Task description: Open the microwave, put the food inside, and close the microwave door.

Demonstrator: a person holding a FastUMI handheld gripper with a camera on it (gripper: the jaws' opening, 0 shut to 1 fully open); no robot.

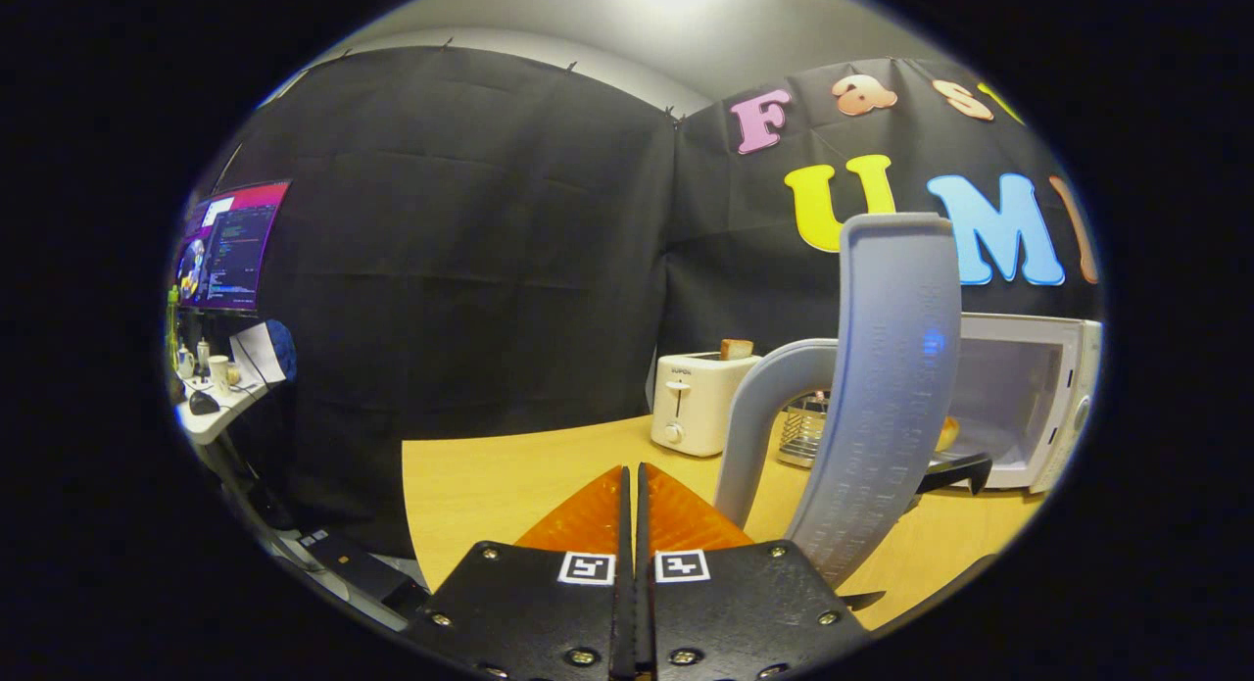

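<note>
Gripper point(630, 470), low centre: fingers pressed together, nothing between them, over the table point(490, 485). Just right of them a grey ribbed strip point(887, 397) rises, with a second grey arm point(759, 416) curving off it. Beyond, right of frame, the microwave point(1019, 397) stands open with a yellowish food piece point(947, 433) at its mouth, half hidden by the strip; toaster point(696, 402) mid-frame with toast point(737, 348) in its slot.
</note>
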